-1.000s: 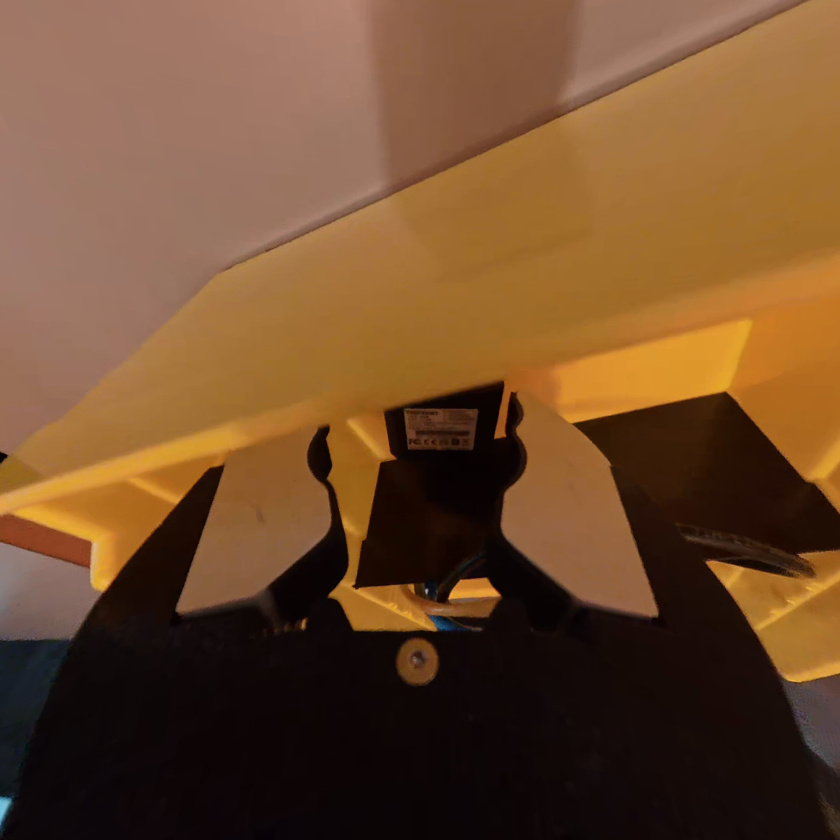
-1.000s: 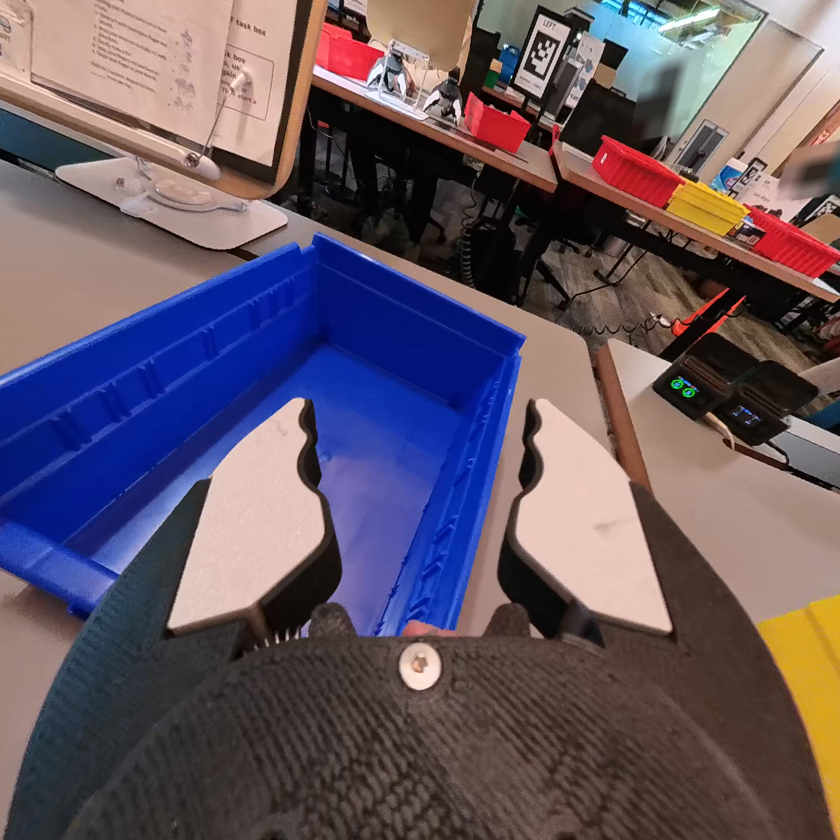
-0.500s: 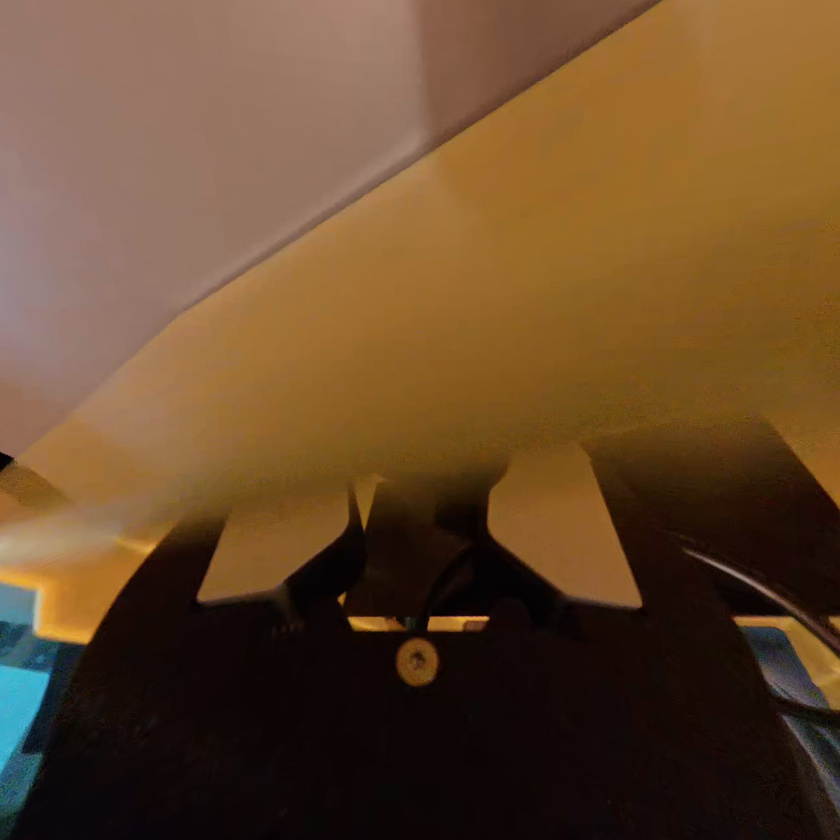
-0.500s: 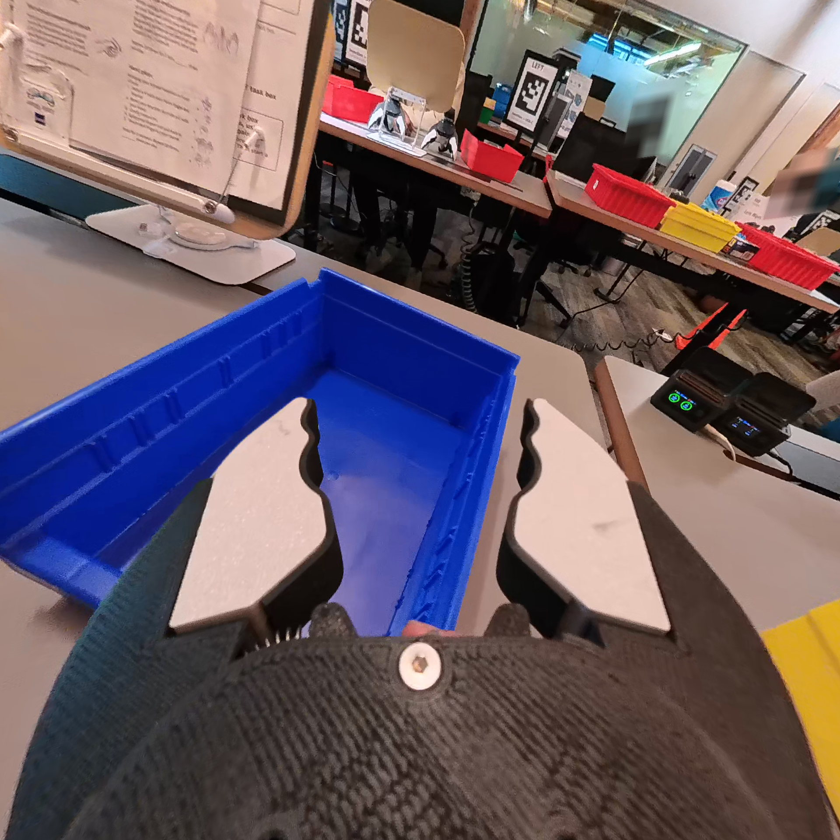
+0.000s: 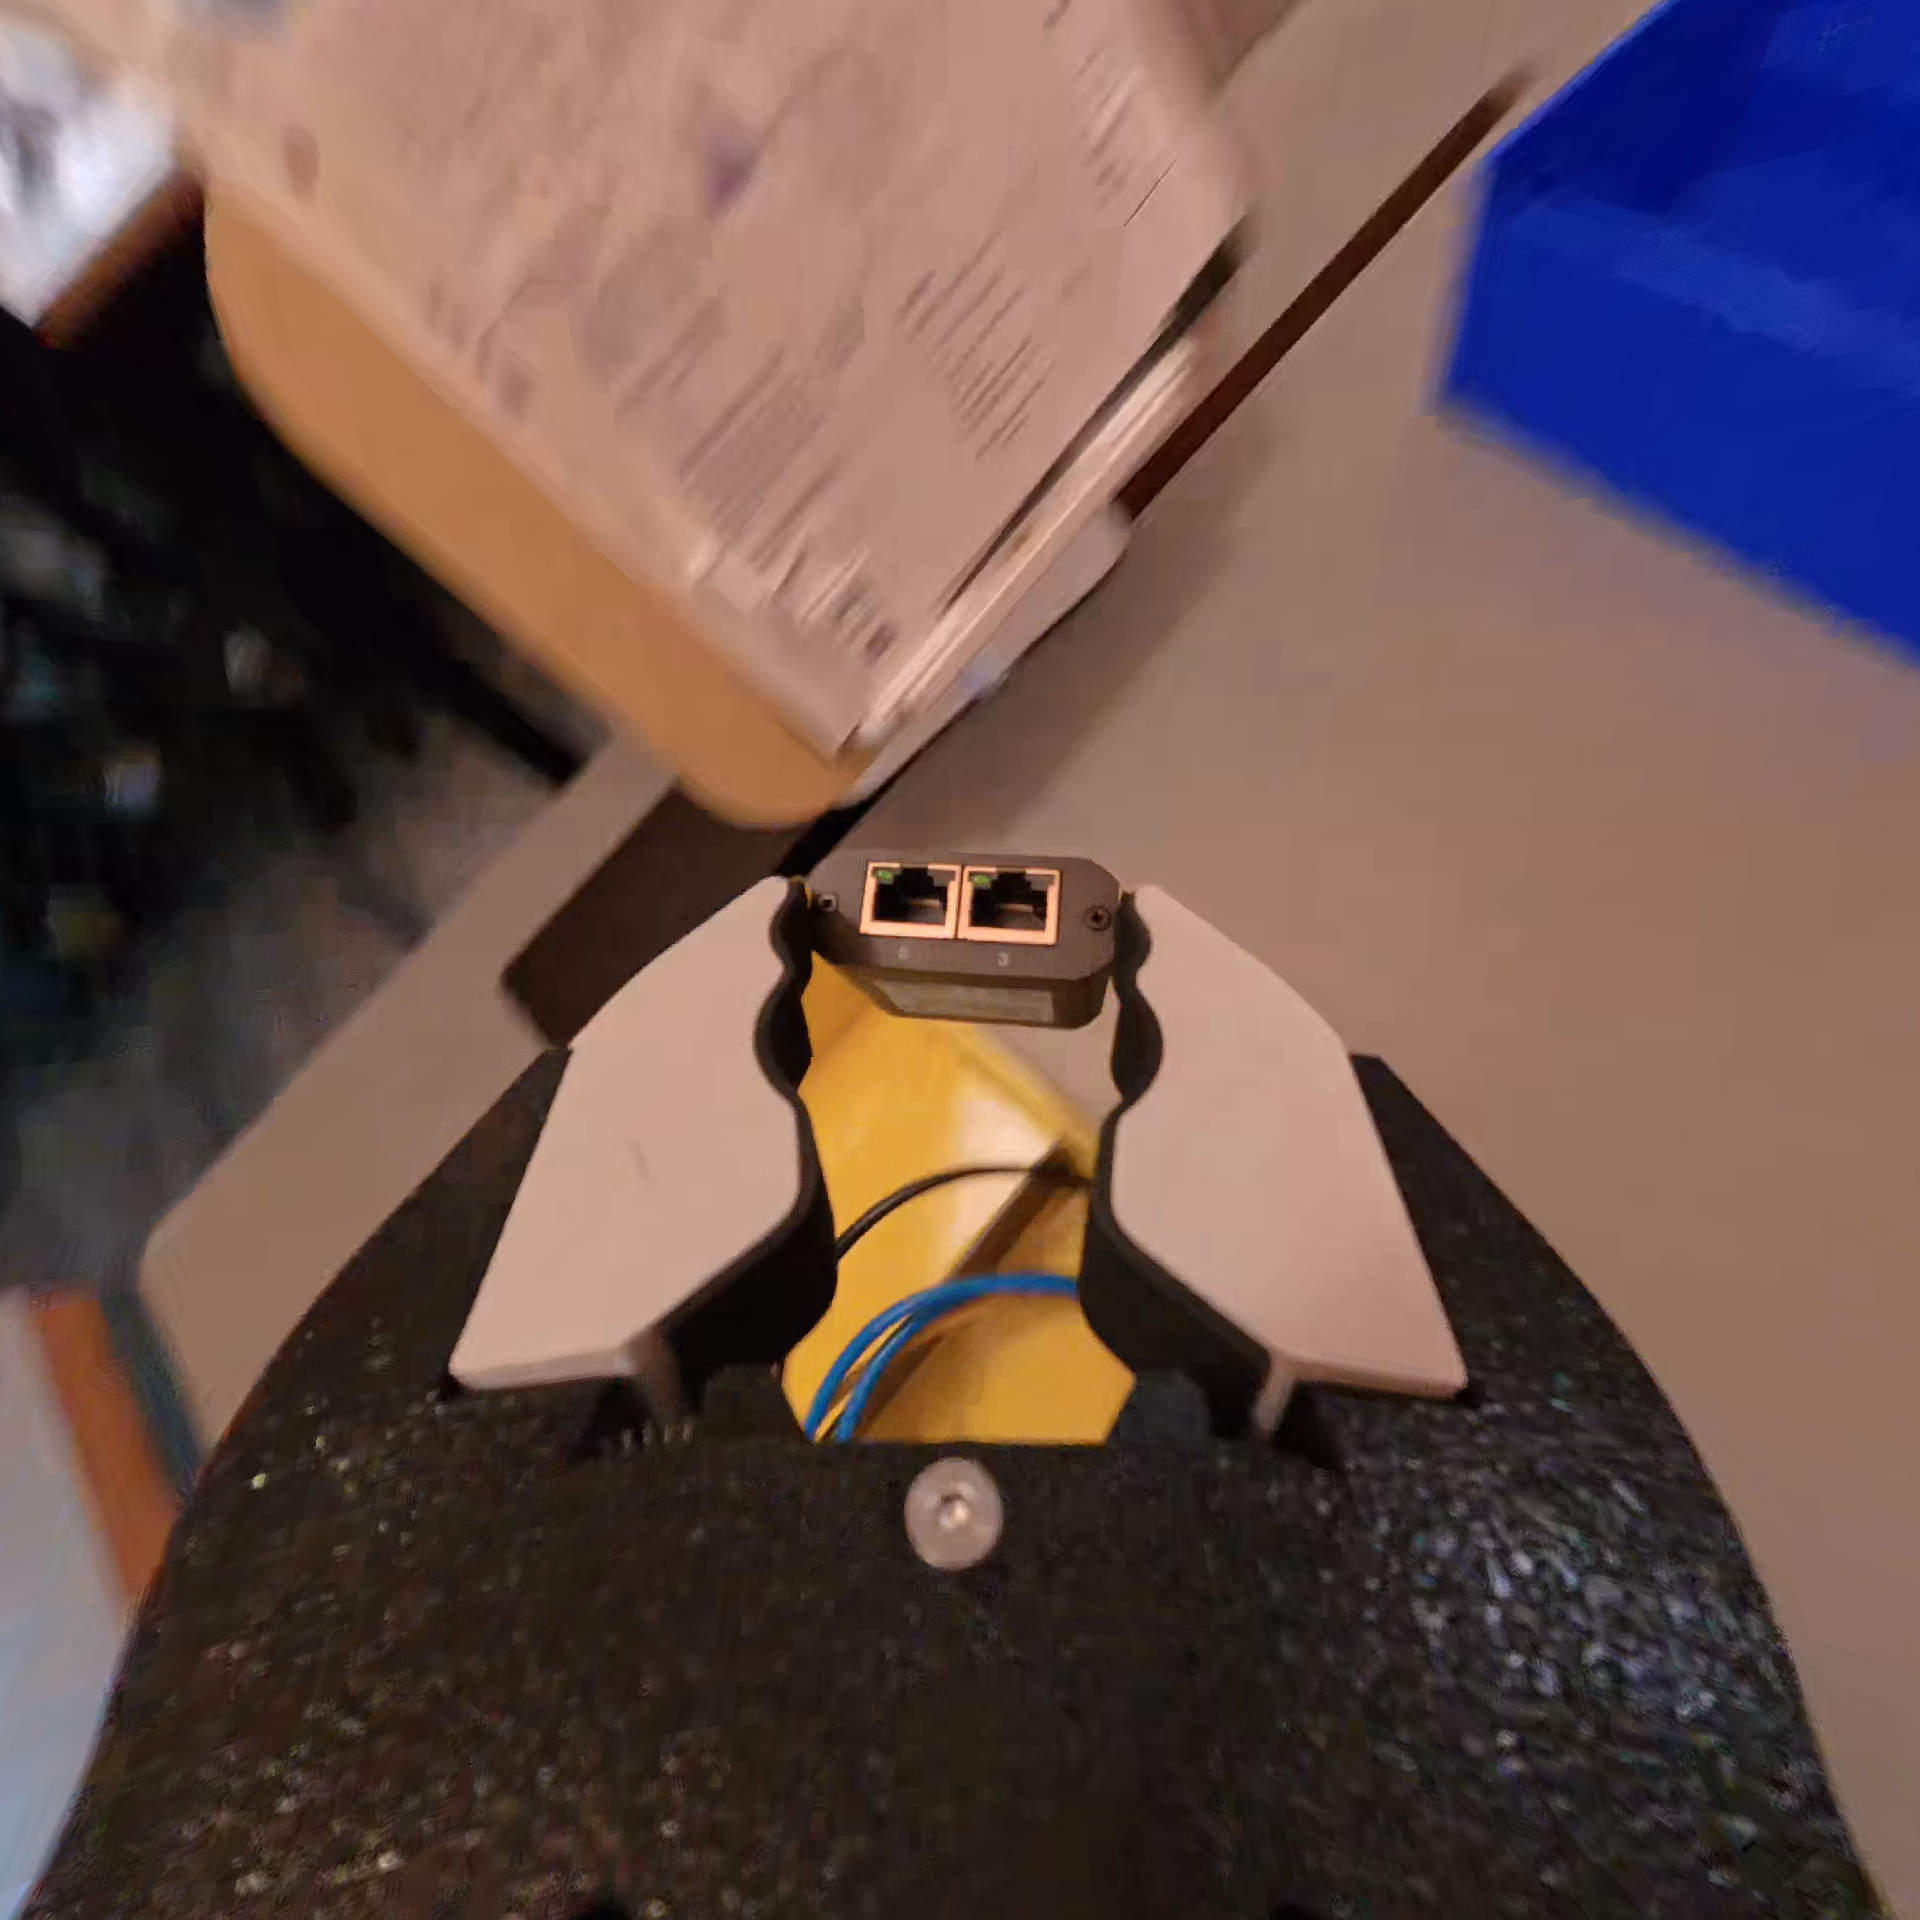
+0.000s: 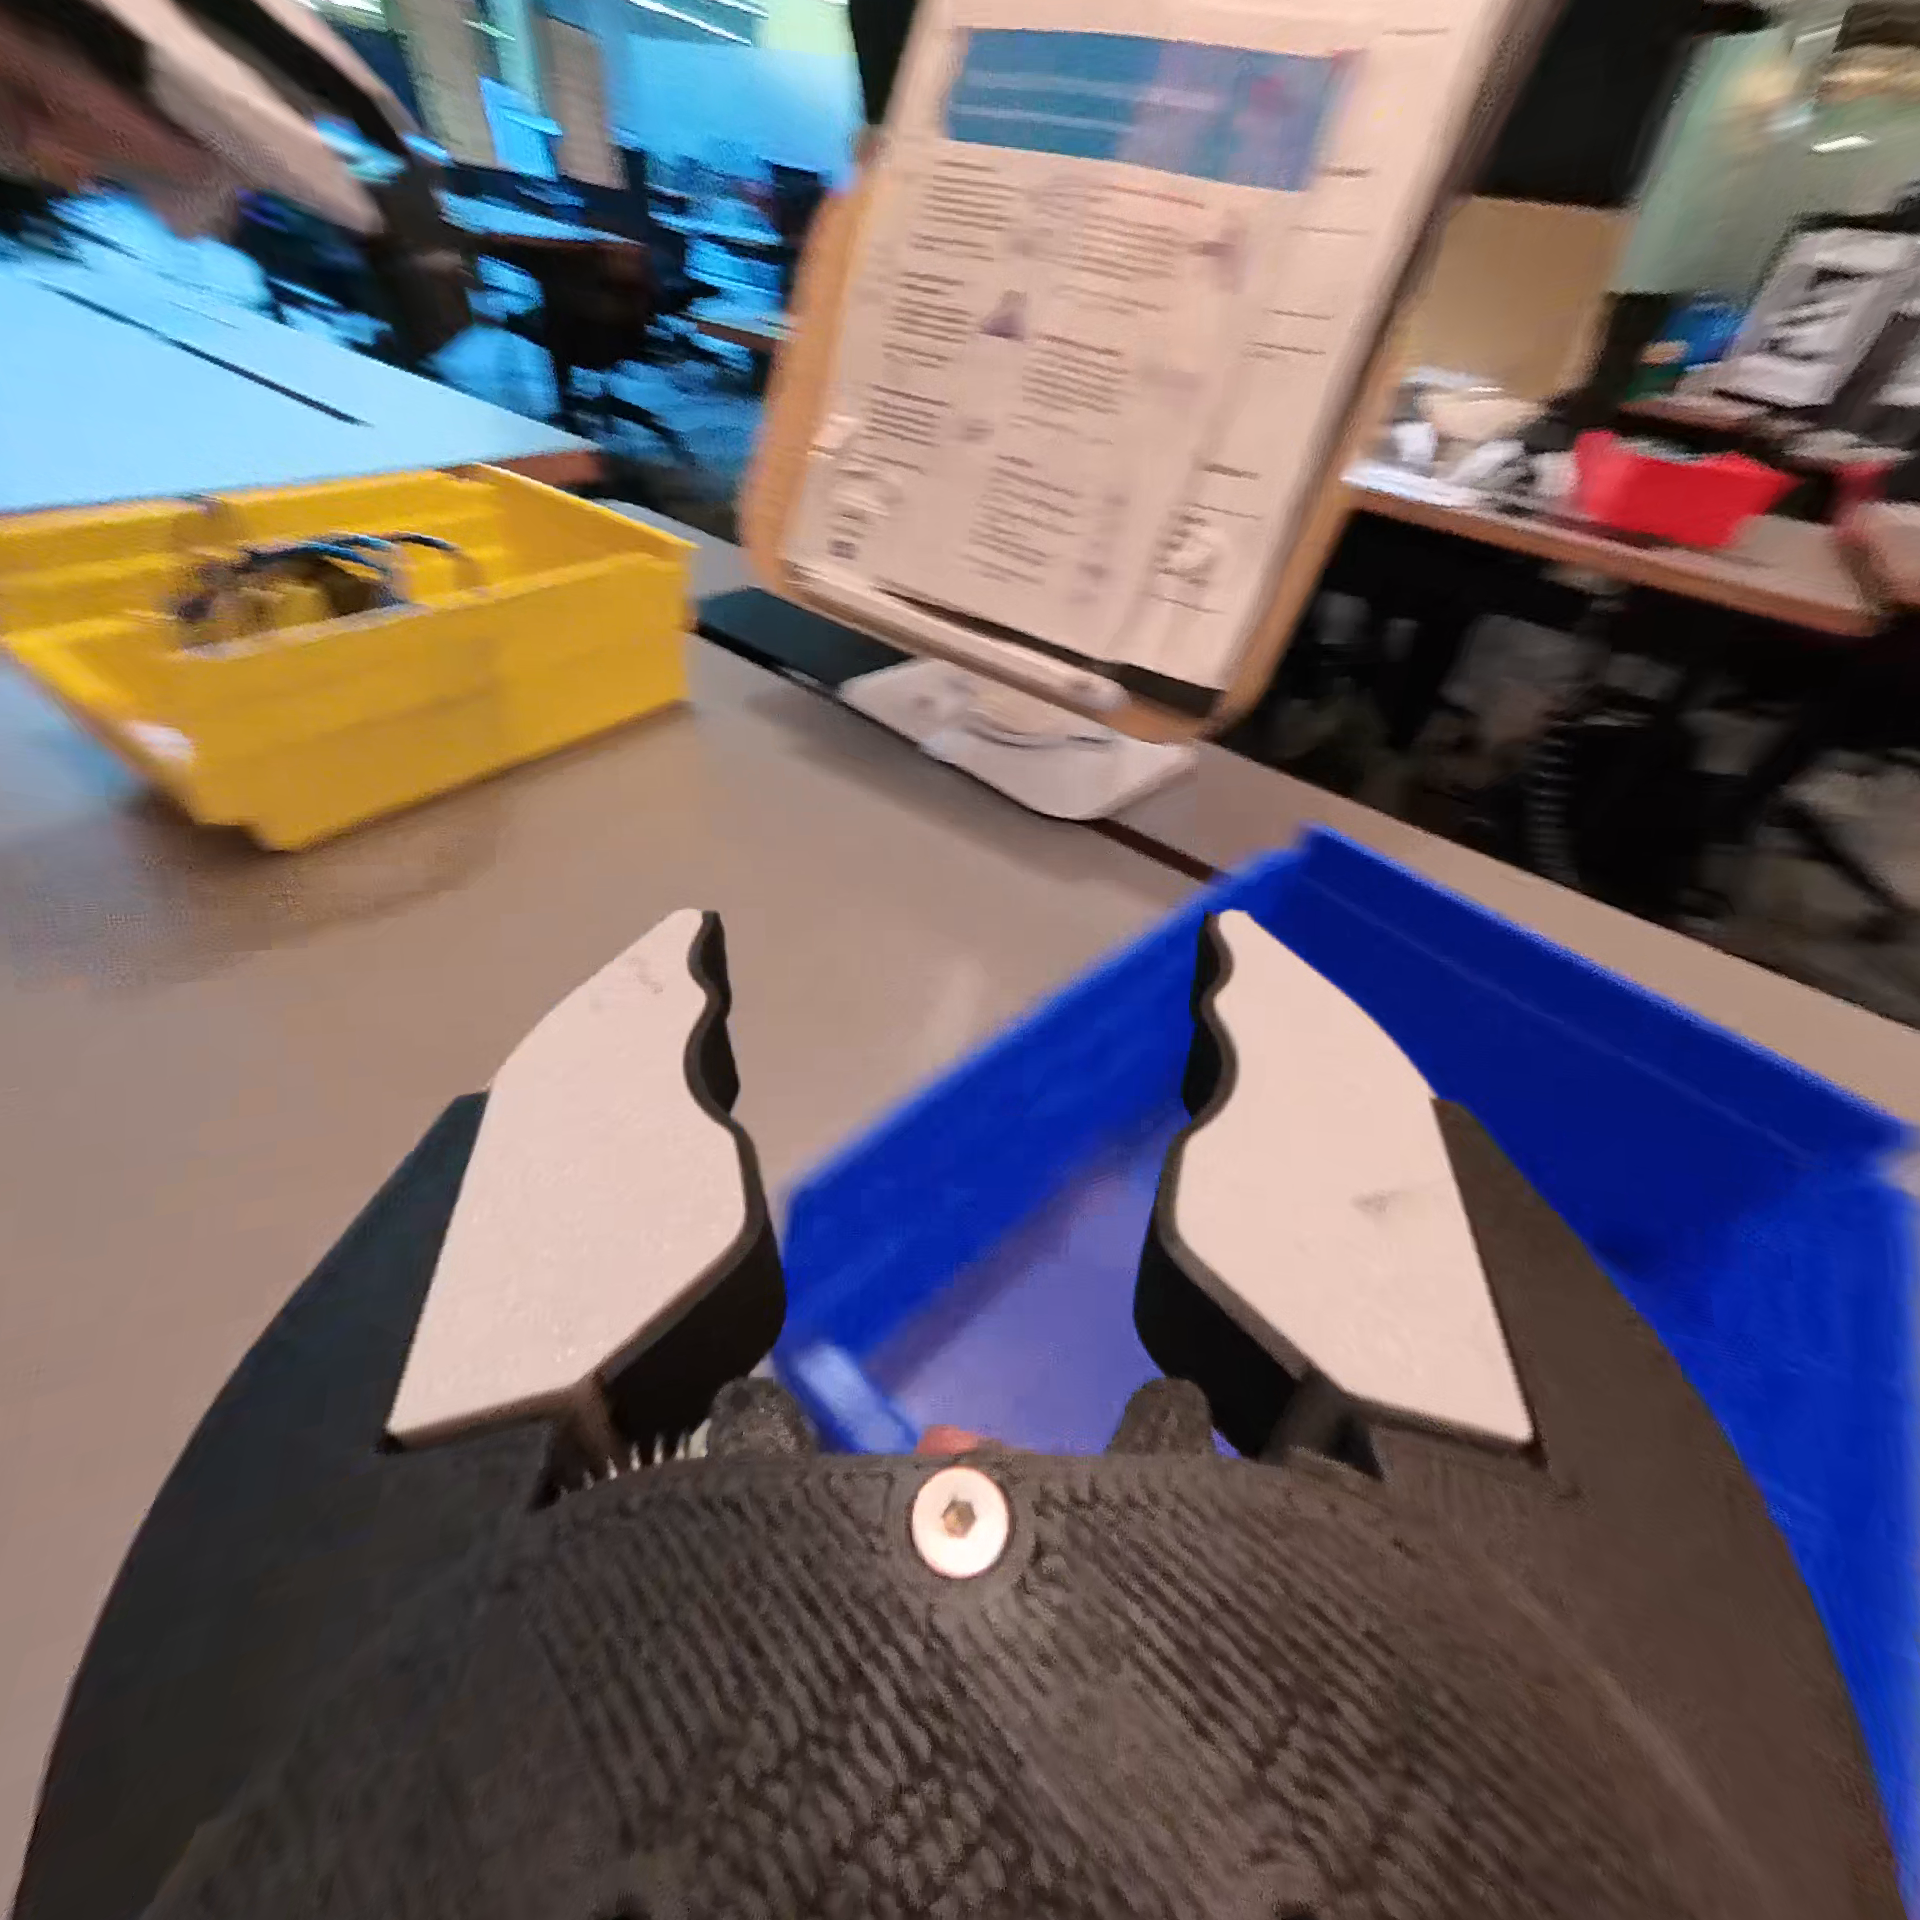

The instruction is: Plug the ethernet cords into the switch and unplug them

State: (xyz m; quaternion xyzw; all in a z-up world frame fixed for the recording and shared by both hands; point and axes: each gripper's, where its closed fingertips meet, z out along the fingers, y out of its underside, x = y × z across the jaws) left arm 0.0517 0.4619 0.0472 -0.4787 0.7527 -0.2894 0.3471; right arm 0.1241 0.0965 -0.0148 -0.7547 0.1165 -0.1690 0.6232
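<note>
My left gripper (image 5: 961, 914) is shut on a small black switch (image 5: 966, 940), held by its two sides at the fingertips. Its two empty ports face the camera. It is lifted above the yellow bin (image 5: 935, 1122), where blue ethernet cords (image 5: 935, 1320) and a black cord (image 5: 935, 1184) lie. My right gripper (image 6: 958, 935) is open and empty over the near left corner of the blue bin (image 6: 1558, 1122). In the right wrist view the yellow bin (image 6: 416, 686) stands at the far left with the cords (image 6: 301, 577) showing in it.
A paper sheet on a tilted board with a white stand (image 6: 1091, 364) stands at the table's back edge, between the two bins. It also shows in the left wrist view (image 5: 675, 364), as does the blue bin (image 5: 1714, 312). Grey table (image 6: 416, 987) lies between the bins. The grippers' ends are close to 40 cm from one another.
My left gripper closed on the switch inside the yellow bin and lifted it out, ports now facing me. My right gripper swung left from over the blue bin toward the yellow bin, still open.
</note>
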